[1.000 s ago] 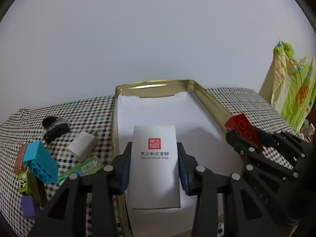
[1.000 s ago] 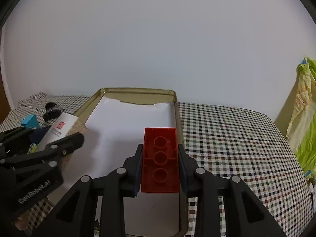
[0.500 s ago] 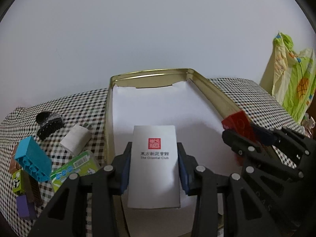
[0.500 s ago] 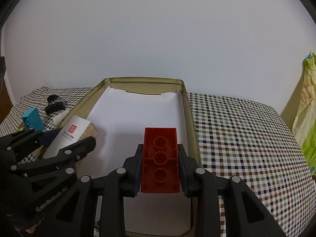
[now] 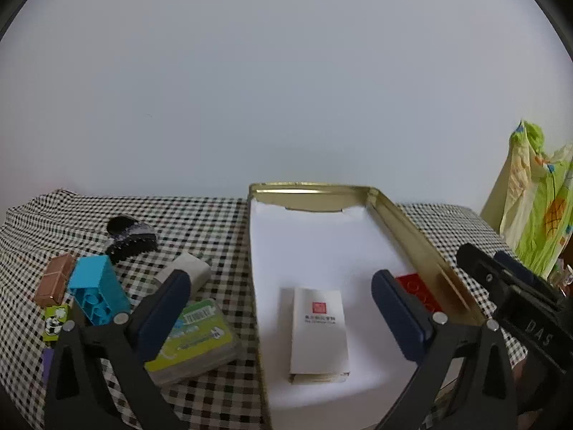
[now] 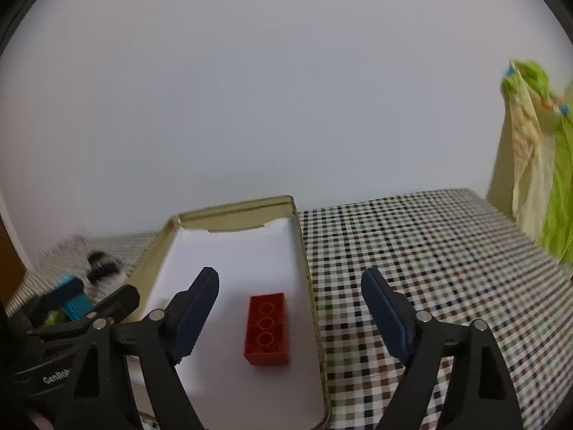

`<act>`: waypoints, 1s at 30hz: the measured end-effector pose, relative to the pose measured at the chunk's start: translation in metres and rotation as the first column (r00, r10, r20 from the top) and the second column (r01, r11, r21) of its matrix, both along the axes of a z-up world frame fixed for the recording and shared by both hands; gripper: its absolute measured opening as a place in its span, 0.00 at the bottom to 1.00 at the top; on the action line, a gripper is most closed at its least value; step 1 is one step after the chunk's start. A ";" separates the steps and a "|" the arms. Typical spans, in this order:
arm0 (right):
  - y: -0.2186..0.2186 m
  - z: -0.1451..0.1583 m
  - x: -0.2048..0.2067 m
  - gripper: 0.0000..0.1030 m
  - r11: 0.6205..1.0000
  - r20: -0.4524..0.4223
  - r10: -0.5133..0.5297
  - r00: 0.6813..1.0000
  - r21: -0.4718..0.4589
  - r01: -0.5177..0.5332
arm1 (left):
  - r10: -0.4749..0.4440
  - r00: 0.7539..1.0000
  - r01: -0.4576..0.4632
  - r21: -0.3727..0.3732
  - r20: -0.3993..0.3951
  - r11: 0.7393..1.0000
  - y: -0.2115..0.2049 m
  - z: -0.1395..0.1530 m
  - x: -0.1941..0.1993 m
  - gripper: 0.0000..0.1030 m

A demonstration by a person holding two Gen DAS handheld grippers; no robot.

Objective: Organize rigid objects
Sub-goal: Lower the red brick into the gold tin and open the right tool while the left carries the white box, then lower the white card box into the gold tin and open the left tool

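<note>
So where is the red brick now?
The red brick lies flat inside the tin, close to its right wall, between the open fingers of the right gripper in the right wrist view.

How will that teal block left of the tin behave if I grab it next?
The teal block looks like rigid hollow plastic, so probably light and stiff. It leans on neighbouring pieces, so it may tip or shift when touched.
</note>
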State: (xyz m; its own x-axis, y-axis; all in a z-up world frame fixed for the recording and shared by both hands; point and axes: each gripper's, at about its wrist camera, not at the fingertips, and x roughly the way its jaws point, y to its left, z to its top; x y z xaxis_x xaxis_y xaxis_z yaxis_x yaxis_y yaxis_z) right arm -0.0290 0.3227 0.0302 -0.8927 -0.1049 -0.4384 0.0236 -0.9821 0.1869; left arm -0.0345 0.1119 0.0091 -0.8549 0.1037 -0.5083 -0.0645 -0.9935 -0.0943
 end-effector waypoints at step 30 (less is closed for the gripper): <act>-0.020 0.012 0.059 0.89 0.961 -0.391 -0.170 0.905 0.138 0.240 | 0.111 0.990 -0.121 -0.114 -0.086 0.986 -0.048 -0.001 0.021 0.99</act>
